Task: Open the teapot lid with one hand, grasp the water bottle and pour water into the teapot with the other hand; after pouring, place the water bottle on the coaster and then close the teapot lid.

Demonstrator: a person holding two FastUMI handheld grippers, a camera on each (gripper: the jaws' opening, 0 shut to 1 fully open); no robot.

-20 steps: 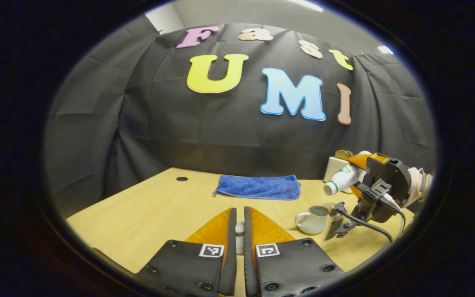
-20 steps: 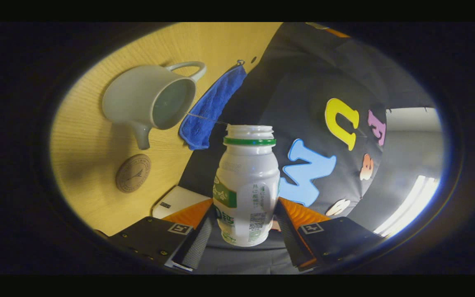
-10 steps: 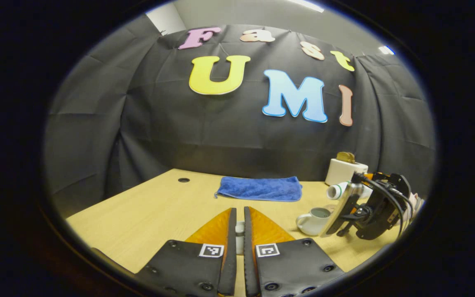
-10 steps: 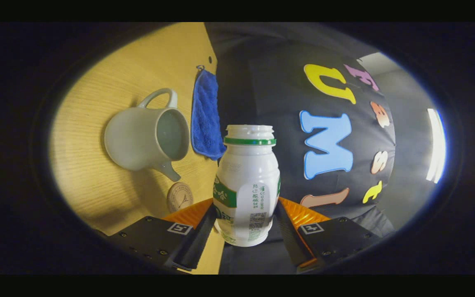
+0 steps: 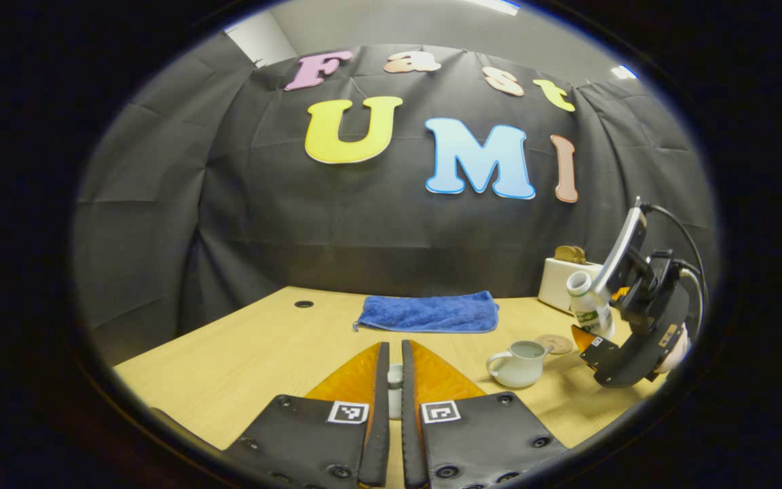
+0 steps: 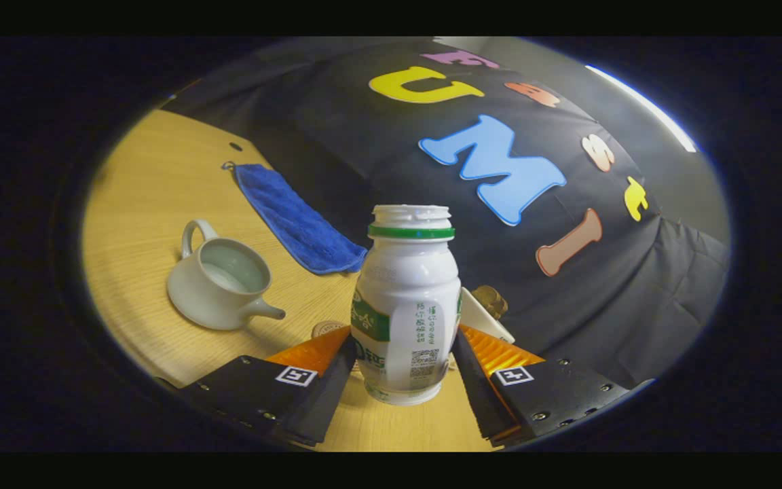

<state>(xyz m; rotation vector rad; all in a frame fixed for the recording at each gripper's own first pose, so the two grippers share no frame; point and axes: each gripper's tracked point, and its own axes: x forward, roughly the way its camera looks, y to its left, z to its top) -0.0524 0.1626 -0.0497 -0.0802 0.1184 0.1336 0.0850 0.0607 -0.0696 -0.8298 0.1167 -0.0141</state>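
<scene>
In the left gripper view our left gripper (image 5: 394, 380) stays clamped on the small white teapot lid (image 5: 395, 390); farther right, the water bottle (image 5: 591, 309) has swung nearly upright above the coaster (image 5: 558, 343), beside the open teapot (image 5: 520, 362).

In the right gripper view our right gripper (image 6: 404, 370) pinches the water bottle (image 6: 406, 305) over the wooden table (image 6: 153, 197), blue towel (image 6: 296, 221) behind.

Left gripper (image 5: 394, 380): black plates studded with screws, each bearing a small square black-and-white marker. Right gripper (image 6: 404, 363) wears the same plates, screws and markers; from the left gripper view, its black body (image 5: 642, 326) trails dark cables.
</scene>
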